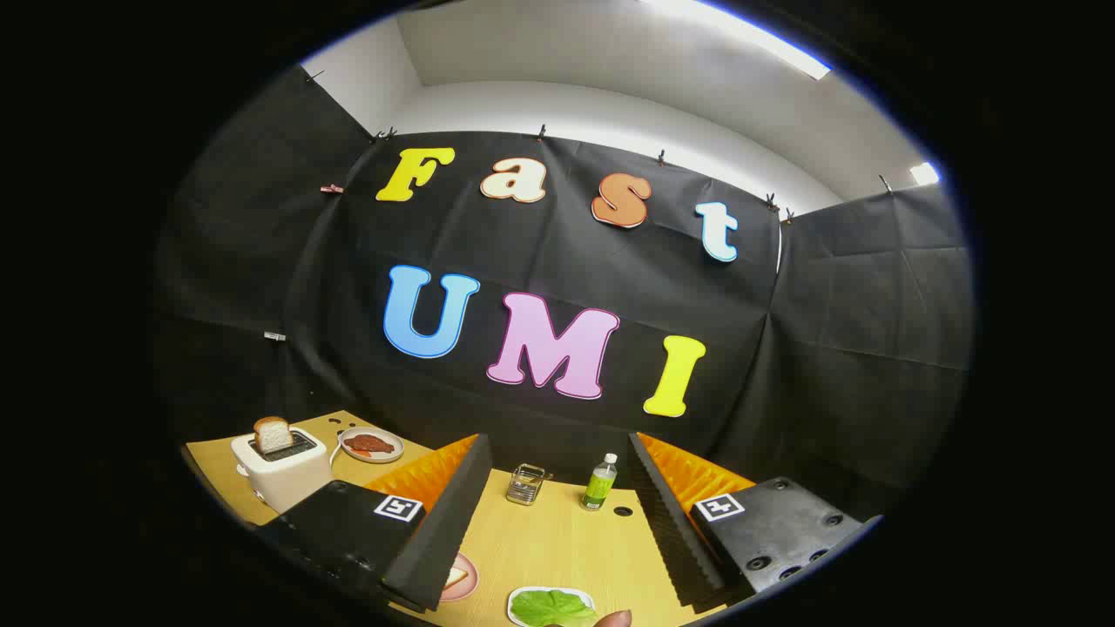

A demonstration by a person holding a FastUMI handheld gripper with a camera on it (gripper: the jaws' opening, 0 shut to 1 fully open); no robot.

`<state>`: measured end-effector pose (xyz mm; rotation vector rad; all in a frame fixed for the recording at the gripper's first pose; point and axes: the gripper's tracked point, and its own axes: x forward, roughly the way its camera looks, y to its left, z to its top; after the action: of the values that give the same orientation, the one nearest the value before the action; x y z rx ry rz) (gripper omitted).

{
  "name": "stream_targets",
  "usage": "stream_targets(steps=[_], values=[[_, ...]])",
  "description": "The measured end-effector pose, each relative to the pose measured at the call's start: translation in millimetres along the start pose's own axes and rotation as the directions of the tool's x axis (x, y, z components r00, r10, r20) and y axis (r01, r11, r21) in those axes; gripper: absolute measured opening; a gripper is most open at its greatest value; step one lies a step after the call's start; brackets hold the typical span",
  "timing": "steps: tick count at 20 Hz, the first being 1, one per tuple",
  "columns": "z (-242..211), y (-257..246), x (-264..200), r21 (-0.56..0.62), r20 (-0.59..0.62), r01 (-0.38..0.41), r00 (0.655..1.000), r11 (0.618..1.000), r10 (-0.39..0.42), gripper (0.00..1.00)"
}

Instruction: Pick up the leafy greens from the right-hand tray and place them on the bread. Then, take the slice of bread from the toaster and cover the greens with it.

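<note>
The gripper hangs wide open, holding nothing. Just ahead lie the leafy greens on their tray, seemingly partly hidden; a hasty descent could clip that rim.

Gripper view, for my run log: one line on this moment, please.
gripper: open, holding nothing | leafy greens: on tray, between fingers | toaster: bread slice in slot

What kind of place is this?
Probably a staged kitchen set in a booth: a toaster holding bread, a plate of greens on a wooden table. The claw hangs open above.
</note>
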<state>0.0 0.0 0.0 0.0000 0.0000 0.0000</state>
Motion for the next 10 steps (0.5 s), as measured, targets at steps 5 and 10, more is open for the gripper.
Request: stream_targets(steps=[5, 10], values=[[-6, 1, -2, 0.002, -0.017, 0.0, 1.0, 1.0, 0.0, 0.97], [-9, 2, 0, 0.012, -0.029, -0.005, 1.0, 1.0, 0.005, 0.97]])
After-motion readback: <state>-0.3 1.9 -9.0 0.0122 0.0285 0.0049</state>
